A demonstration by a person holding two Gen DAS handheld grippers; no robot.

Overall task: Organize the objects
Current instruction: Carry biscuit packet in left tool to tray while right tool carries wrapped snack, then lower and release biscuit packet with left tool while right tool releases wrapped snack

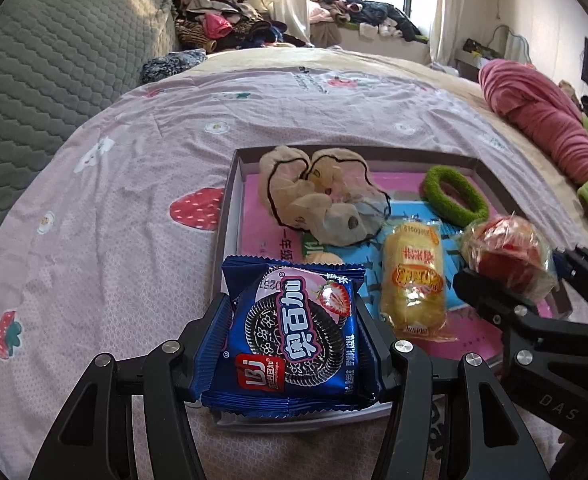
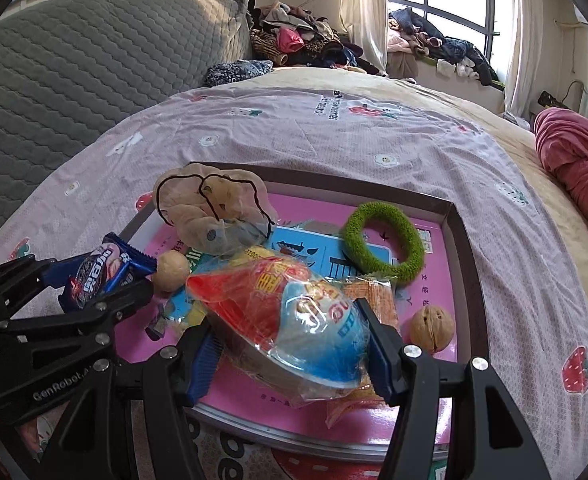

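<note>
Shallow box (image 1: pixel 234 184) w/ pink-and-blue lining sits on the pink strawberry bedsheet (image 1: pixel 114 208); all else placed vs. the box. Beige scrunchie (image 1: pixel 313 192) lies at its far-left corner, green hair ring (image 2: pixel 381 240) at far right. Left gripper (image 1: pixel 294 340) over near-left edge, jaws clamped on blue cookie packet (image 1: pixel 294 332). Right gripper (image 2: pixel 290 344) over near-middle, jaws closed around clear-wrapped red/blue snack (image 2: pixel 294 316). Yellow cake pack (image 1: pixel 413 276) mid-box; walnut (image 2: pixel 431 326) near right wall.
</note>
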